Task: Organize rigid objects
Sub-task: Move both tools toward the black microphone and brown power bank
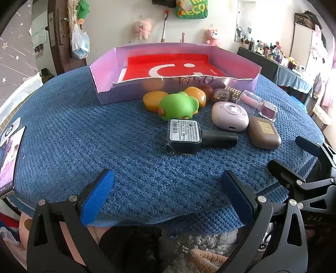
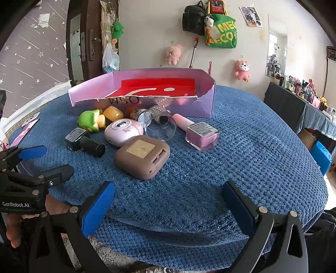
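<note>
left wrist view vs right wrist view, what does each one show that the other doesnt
Only the left wrist view shows the black bottle's printed label face-on.

Only the right wrist view shows the black backpack on the wall, the brown case's slot side and the clear cup's open mouth.

Both show the lilac box with the red sheet inside, the green toy, the pink bottle, the blue cloth, and the open left gripper and right gripper.
</note>
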Tool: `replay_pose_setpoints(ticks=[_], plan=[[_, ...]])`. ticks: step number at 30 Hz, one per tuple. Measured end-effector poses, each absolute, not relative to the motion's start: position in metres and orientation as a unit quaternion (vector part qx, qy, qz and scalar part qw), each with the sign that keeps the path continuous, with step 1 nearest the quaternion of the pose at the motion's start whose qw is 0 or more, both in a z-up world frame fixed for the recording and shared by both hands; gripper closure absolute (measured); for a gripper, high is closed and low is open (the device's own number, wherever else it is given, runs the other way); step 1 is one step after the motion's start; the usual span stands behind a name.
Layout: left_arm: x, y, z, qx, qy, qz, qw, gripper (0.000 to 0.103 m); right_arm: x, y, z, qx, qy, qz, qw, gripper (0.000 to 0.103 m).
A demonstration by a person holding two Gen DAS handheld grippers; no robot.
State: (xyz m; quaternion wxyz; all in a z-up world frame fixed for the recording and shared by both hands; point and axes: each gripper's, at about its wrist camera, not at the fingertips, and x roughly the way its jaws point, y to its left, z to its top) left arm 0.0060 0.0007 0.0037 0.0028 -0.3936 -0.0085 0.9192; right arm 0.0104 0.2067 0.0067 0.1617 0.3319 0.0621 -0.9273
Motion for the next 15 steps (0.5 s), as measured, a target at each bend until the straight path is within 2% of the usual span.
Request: replay_pose_setpoints(ticks=[15], plan=[[0.0053,0.0008,0.0047,-0.396,-0.01,0.918,0.004,0.0,0.0114,0.2074,0.0066,0.333,0.063,-0.927,0.163,0.0]])
